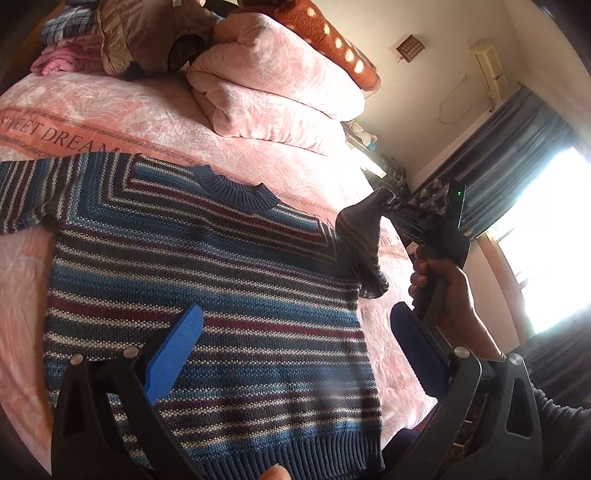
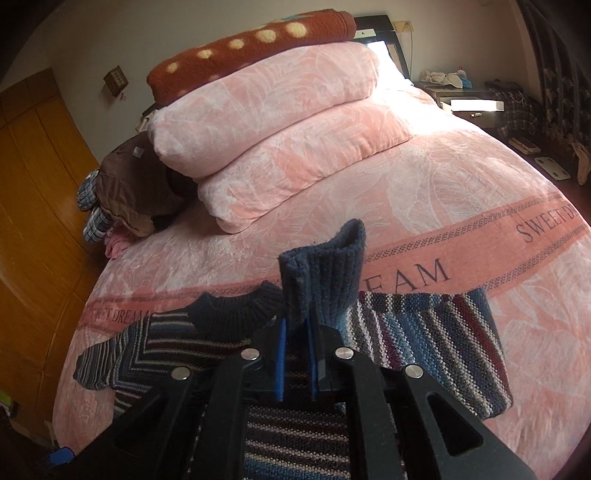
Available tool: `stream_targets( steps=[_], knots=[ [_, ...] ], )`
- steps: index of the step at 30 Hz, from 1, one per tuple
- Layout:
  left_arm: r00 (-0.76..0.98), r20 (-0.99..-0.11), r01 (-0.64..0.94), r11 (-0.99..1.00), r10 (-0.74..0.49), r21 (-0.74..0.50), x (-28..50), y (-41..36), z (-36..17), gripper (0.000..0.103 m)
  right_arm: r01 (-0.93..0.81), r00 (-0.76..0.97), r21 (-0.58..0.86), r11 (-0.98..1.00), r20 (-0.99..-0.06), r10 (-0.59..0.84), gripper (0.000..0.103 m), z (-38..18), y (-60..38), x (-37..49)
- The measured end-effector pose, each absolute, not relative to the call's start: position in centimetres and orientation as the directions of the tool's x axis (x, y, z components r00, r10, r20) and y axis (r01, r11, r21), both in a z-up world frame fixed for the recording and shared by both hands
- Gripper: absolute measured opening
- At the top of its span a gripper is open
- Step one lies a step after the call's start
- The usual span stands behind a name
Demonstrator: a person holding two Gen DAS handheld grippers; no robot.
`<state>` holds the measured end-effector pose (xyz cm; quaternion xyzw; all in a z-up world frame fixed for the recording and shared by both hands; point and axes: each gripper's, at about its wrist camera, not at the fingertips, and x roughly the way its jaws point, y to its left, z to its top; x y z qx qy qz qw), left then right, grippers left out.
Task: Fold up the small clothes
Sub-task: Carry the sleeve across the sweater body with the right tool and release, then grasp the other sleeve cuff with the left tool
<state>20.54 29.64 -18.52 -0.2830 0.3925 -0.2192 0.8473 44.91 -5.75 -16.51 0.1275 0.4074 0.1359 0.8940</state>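
A small striped knit sweater (image 1: 207, 288) in blue, maroon and white lies flat on the pink bedspread (image 1: 110, 107), neck away from me. My left gripper (image 1: 295, 347) hovers open over its lower half, blue pads wide apart. My right gripper (image 1: 402, 218), held by a hand (image 1: 447, 291), is shut on the sweater's right sleeve cuff and lifts it off the bed. In the right wrist view the ribbed blue cuff (image 2: 325, 273) stands up between the pads of the right gripper (image 2: 295, 354), and the rest of the sweater (image 2: 424, 339) spreads below.
A folded pink quilt (image 1: 273, 85) with a red dotted blanket (image 1: 325, 33) on top lies at the head of the bed, next to a brown jacket (image 1: 147, 33) and plaid clothes. A wooden wardrobe (image 2: 33, 206) stands left; a nightstand (image 2: 469, 103) and curtains (image 1: 517, 155) right.
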Motion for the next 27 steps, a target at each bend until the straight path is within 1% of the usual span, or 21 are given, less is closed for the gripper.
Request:
stream_targets(
  steps=[4,6,9,10,11,12,13,14,16,17,19,21,23,25,27],
  knots=[
    [0.531,-0.504,0.141,0.657,-0.682,-0.740,24.4,29.3,-20.9,0.101,-0.157,0.548,0.331,0.930,-0.755,0.361,0.009,-21.6,-2.3,45.3],
    [0.483,-0.469,0.129,0.590,-0.739,-0.797,26.7,28.8,-22.5,0.101,-0.166,0.511,0.319,0.933,-0.781,0.358,0.009,-24.2,-0.7,45.4],
    [0.422,-0.418,0.086,0.494,-0.804,-0.865,30.1,27.8,-24.9,0.101,-0.184,0.472,0.280,0.942,-0.815,0.335,0.009,-27.3,1.2,45.1],
    [0.414,-0.410,0.066,0.476,-0.813,-0.877,31.2,27.4,-25.7,0.101,-0.191,0.463,0.264,0.946,-0.825,0.324,0.011,-28.0,1.6,44.9],
    [0.401,-0.400,0.047,0.454,-0.824,-0.890,32.3,26.9,-26.5,0.100,-0.196,0.456,0.251,0.948,-0.833,0.315,0.016,-28.6,1.9,44.7],
    [0.388,-0.388,0.022,0.430,-0.836,-0.903,33.4,26.5,-27.2,0.100,-0.199,0.451,0.253,0.947,-0.834,0.318,0.018,-28.9,2.0,44.5],
    [0.377,-0.376,-0.002,0.405,-0.847,-0.914,34.5,26.0,-28.1,0.100,-0.203,0.454,0.264,0.943,-0.828,0.329,0.023,-29.0,1.7,44.1],
    [0.363,-0.365,-0.023,0.383,-0.857,-0.923,35.6,25.4,-28.9,0.100,-0.204,0.458,0.278,0.939,-0.820,0.342,0.034,-28.7,1.3,43.7],
    [0.336,-0.337,-0.071,0.333,-0.879,-0.940,37.6,24.0,-30.6,0.100,-0.169,0.483,0.321,0.932,-0.797,0.362,0.044,-27.9,-0.1,42.1],
    [0.324,-0.330,-0.086,0.320,-0.887,-0.944,38.5,23.3,-31.2,0.100,-0.145,0.491,0.362,0.921,-0.782,0.384,0.045,-27.5,-1.0,41.1],
    [0.309,-0.335,-0.108,0.317,-0.890,-0.942,40.2,21.7,-32.2,0.100,-0.080,0.497,0.459,0.885,-0.751,0.434,0.045,-27.3,-3.2,39.0],
    [0.287,-0.393,-0.144,0.366,-0.874,-0.919,41.6,20.1,-33.2,0.100,-0.017,0.510,0.547,0.837,-0.716,0.477,0.045,-27.8,-5.1,36.8],
    [0.267,-0.431,-0.165,0.399,-0.862,-0.902,42.7,18.9,-34.0,0.100,0.038,0.530,0.616,0.787,-0.680,0.507,0.045,-28.7,-6.5,35.1],
    [0.247,-0.480,-0.172,0.450,-0.841,-0.876,43.6,17.8,-34.1,0.100,0.061,0.538,0.642,0.764,-0.666,0.517,0.045,-29.8,-7.1,34.4],
    [0.250,-0.501,-0.164,0.473,-0.829,-0.866,44.6,17.0,-33.9,0.100,0.043,0.535,0.650,0.759,-0.656,0.532,0.045,-30.6,-7.0,34.6]
  ],
)
